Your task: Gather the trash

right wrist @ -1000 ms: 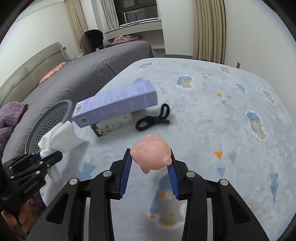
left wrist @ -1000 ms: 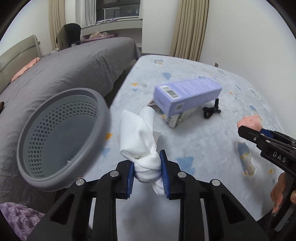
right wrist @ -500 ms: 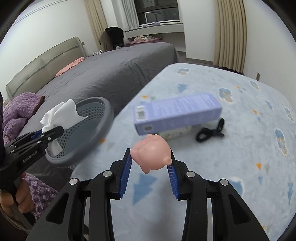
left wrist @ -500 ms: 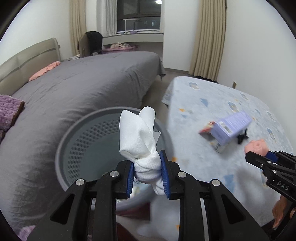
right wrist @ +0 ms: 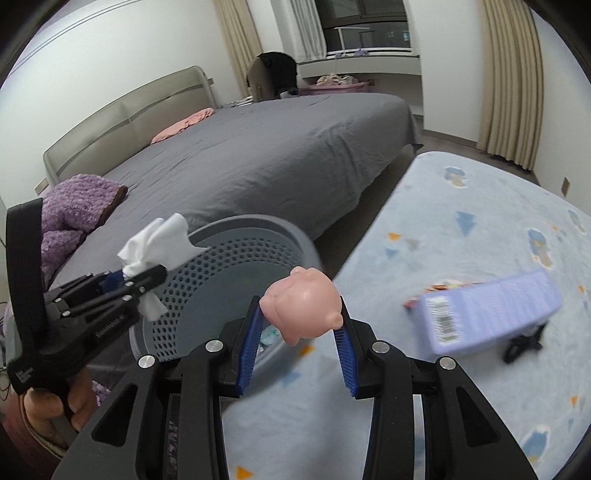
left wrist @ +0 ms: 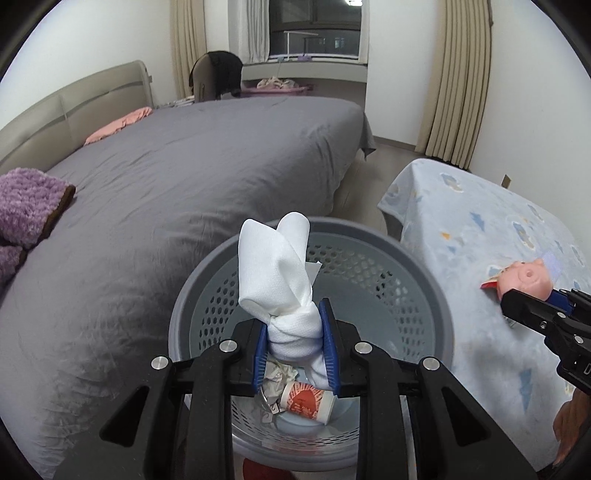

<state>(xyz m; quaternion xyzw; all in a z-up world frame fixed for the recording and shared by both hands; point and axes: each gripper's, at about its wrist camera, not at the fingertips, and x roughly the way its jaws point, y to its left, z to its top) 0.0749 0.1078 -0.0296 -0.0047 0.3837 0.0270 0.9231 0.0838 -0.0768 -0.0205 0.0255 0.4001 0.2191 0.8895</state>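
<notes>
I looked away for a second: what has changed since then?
The left hand-held gripper carried the white tissue from over the blue blanket to above the grey basket. The right hand-held gripper followed. Both grips stayed shut, the right on the pink pig toy.

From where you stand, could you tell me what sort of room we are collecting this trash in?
Most likely a bedroom in a home: a large bed with a grey cover and padded headboard, a pink pillow near its head, and long beige curtains beside a dark window.
</notes>
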